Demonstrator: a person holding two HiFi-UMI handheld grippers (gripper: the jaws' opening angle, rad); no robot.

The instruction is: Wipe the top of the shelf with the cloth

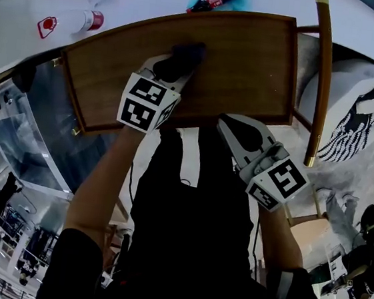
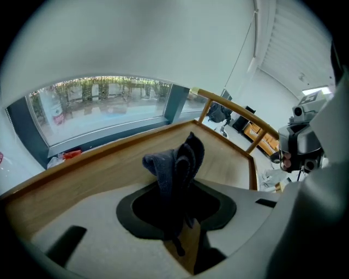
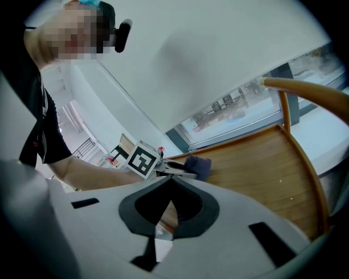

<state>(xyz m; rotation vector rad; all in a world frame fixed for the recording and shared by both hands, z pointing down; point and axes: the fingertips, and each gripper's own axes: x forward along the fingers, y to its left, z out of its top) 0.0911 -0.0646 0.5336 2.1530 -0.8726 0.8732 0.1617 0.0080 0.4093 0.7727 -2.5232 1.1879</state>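
Wiping looks to be in mid-pass. The left gripper is clenched on the dark cloth, which is bunched between its jaws and rests on the shelf top, about mid-length and nearer the back edge. The right gripper hangs at the front edge, jaws drawn together on nothing. No dust line or damp track shows on the wood, so the area already covered cannot be read. Judged from the cloth's place alone, both ends and the front strip likely remain.
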